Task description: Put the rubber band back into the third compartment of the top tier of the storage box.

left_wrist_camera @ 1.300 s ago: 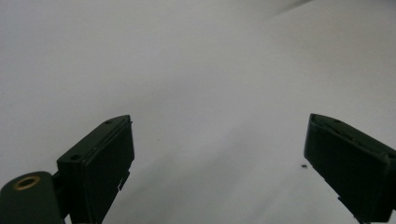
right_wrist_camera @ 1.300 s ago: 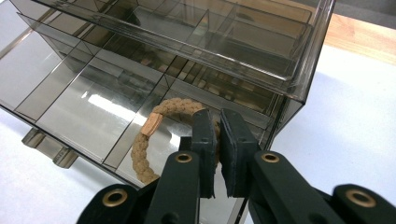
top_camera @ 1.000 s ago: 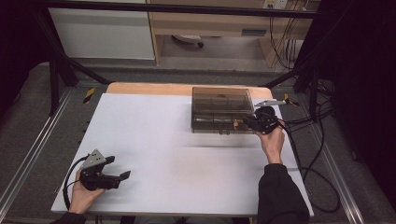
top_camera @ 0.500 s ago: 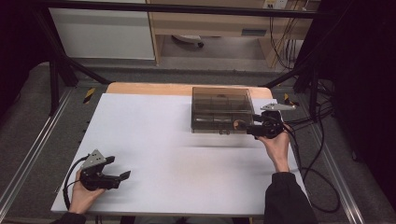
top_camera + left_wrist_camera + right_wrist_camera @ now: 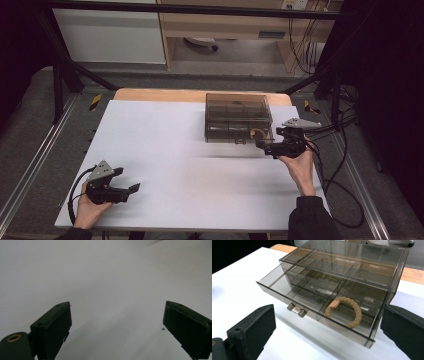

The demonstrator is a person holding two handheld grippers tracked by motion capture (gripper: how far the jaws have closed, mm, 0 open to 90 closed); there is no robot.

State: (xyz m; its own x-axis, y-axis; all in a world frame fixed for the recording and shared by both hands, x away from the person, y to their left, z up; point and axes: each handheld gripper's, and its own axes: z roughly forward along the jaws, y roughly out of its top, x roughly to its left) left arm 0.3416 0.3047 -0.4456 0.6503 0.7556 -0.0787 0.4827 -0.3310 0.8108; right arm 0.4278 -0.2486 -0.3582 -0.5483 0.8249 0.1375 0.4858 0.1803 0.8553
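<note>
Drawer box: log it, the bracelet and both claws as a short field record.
box: smoky clear drawer box at the table's far right
drawer: pulled partly out, with a metal handle
bracelet: tan braided ring lying in the drawer's end compartment
right claw: open, just been opening, nothing between the jaws, beside the drawer front
left claw: open, empty, over bare white table

A smoky brown, see-through plastic drawer box (image 5: 352, 272) sits on a plain white tabletop (image 5: 175, 155) with a light wood strip (image 5: 160, 94) along its far edge. In the open drawer (image 5: 312, 297) lies a tan braided ring (image 5: 343, 311) with a small tan tag. The drawer's knob (image 5: 297, 310) is shiny metal. Both claws, left (image 5: 134, 188) and right (image 5: 259, 143), are matt black, each topped by a grey plate. The person's sleeve (image 5: 310, 220) is black.
</note>
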